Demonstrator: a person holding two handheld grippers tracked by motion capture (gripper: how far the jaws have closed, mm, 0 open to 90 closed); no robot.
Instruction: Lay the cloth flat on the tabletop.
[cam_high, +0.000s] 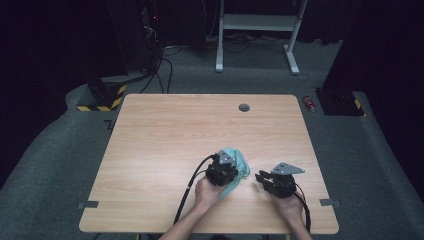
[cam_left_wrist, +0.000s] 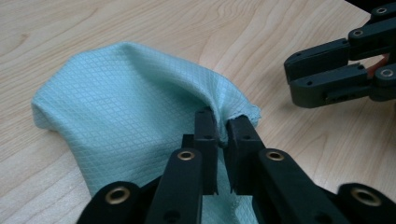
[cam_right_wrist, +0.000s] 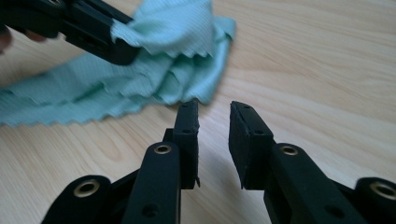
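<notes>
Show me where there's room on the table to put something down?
The table's far half, up to the round grey hole, and its left side are bare. It's crowded near the front edge: cloth, left tool, right tool.

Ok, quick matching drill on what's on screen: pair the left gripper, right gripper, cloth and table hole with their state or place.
1 left gripper
2 right gripper
3 green cloth
4 grey table hole

a far side of the table
b jaws apart, nothing between them
c bunched on the wood, one edge pinched
d jaws shut on fabric

Pairs: 1-d, 2-b, 3-c, 4-a
</notes>
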